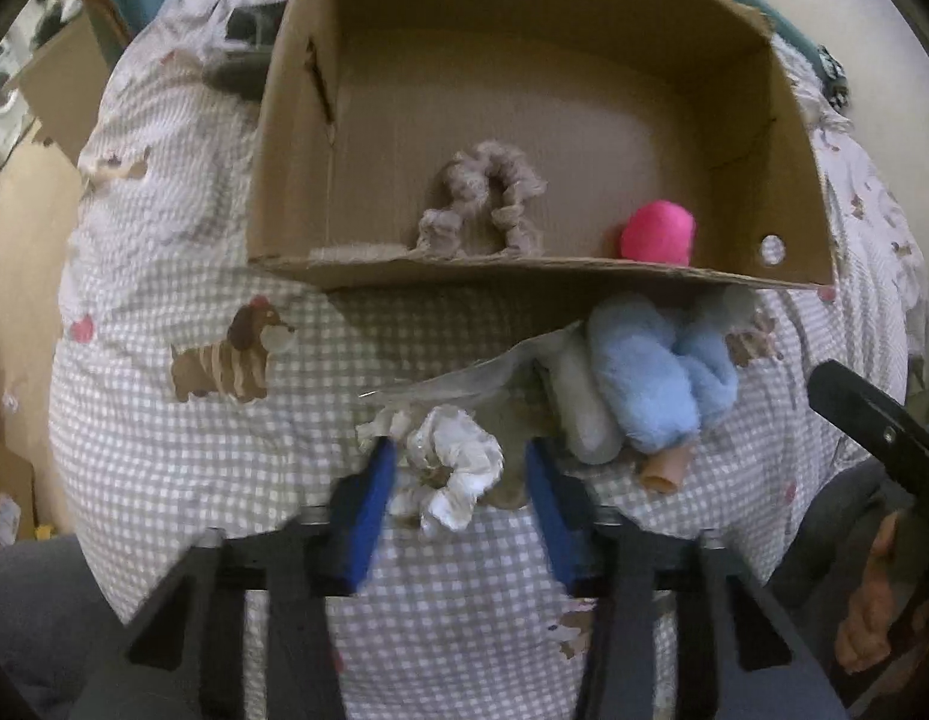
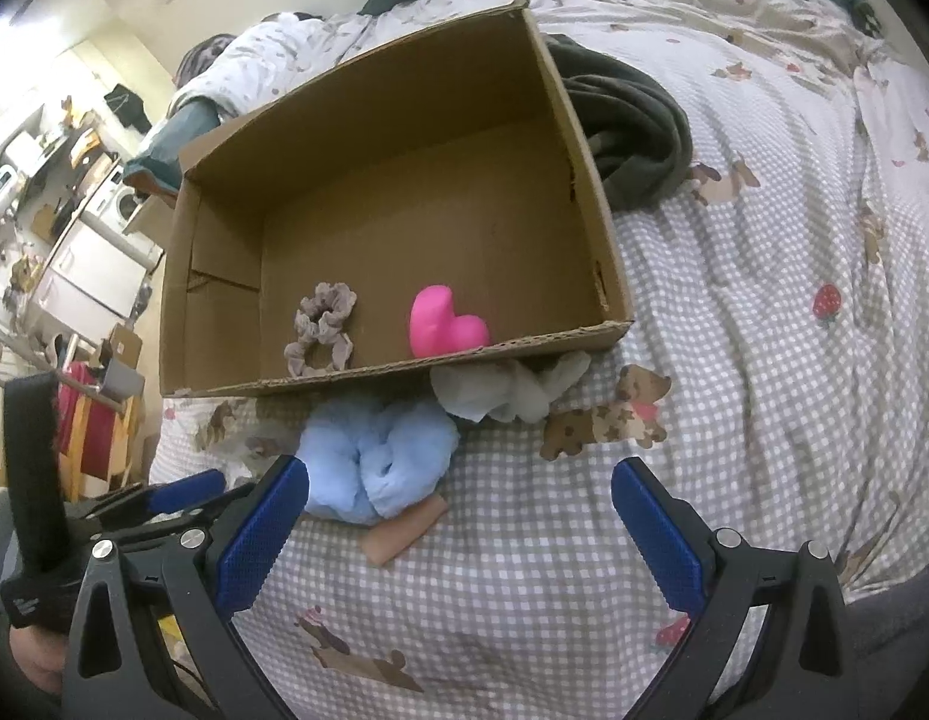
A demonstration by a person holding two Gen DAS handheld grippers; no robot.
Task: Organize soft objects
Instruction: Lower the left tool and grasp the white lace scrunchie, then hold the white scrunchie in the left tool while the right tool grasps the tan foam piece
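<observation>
Left gripper (image 1: 458, 474), lower centre of its wrist view: blue fingers partly parted around a white scrunchie (image 1: 455, 471); whether the pads actually press it cannot be told. Item judged light, limp, crushable; best taken across its bunched ring.

Right gripper (image 2: 461, 516), lower centre of its view: jaws wide, empty, above the checked bedspread (image 2: 764, 360).

Blue plush item (image 2: 377, 462), centre of the right view, just beyond the left finger: fluffy, light, compressible; a pinch across the middle lobes should do. Small tan piece (image 2: 404, 531) touching its near edge; identity unclear.

Pale grey cloth (image 2: 512, 393), against the box's near wall: floppy.

Cardboard box (image 2: 608, 276), upper centre: holds a taupe scrunchie (image 2: 321, 327) and a pink heart-shaped piece (image 2: 443, 321), apart, both near the front wall.

Dark garment (image 2: 638, 132), upper right, beside the box.
</observation>
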